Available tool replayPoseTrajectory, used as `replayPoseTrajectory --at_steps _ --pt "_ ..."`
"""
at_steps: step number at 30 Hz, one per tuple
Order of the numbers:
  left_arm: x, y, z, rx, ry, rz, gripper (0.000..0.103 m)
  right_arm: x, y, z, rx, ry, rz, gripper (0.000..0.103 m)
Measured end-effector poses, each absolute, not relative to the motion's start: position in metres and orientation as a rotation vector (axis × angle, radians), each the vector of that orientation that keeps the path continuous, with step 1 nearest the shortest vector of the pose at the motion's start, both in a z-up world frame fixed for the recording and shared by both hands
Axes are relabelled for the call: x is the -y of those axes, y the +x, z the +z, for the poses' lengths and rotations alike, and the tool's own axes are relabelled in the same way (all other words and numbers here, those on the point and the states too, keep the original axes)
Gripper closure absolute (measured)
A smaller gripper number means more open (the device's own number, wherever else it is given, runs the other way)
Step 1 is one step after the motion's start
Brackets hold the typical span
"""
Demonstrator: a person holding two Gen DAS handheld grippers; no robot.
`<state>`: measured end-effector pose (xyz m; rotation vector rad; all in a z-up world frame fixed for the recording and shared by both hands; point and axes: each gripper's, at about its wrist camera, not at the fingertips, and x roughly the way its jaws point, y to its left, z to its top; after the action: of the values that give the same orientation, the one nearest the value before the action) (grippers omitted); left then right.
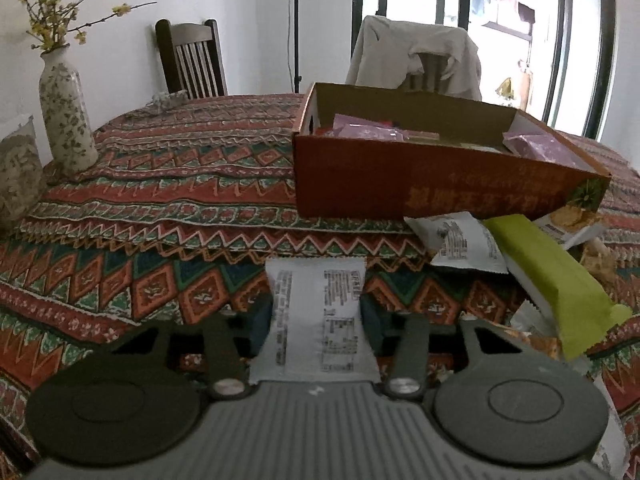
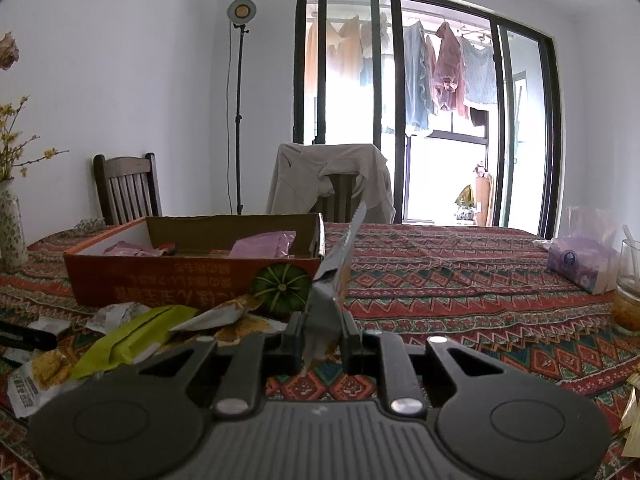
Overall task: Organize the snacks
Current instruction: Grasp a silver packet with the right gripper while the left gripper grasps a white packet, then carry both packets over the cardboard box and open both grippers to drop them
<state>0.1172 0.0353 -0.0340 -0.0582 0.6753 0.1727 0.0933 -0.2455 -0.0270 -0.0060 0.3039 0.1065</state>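
Left wrist view has the left tongs [image 1: 318,316] at lower centre, clenched on a white snack packet [image 1: 316,316] with black printed text, which lies flat between the two fingers and points up the frame. Beyond it, right of centre, stands an open orange cardboard box [image 1: 420,178] on the patterned worktop [image 1: 180,200], with purple packets [image 1: 536,146] inside. Just below the box's lower right corner lie loose snacks: another white packet [image 1: 464,246] and a green wrapper [image 1: 556,280] lying over it. A floral vase [image 1: 66,116] with yellow-flowered twigs stands at the left edge. Right wrist view shows the right tongs [image 2: 320,340] at lower centre, clamped on a grey-and-orange packet [image 2: 334,280] that stands on edge and slants up to the right. The same box [image 2: 180,280] sits at centre left, with the green wrapper [image 2: 132,340] and other packets heaped in front of it at lower left. A tissue pack [image 2: 580,264] and a glass [image 2: 630,284] sit at the right edge.
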Motion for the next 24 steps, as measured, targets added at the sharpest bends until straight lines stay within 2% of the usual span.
replayPoseTrajectory --at_steps 15,24 --pt "-0.031 0.103 0.004 -0.496 -0.068 0.126 0.058 0.235 0.084 -0.024 -0.253 -0.066 0.113 0.086" --pt "-0.016 0.123 0.038 -0.398 -0.058 0.063 0.058 0.22 0.095 0.02 -0.13 -0.121 0.137 0.086"
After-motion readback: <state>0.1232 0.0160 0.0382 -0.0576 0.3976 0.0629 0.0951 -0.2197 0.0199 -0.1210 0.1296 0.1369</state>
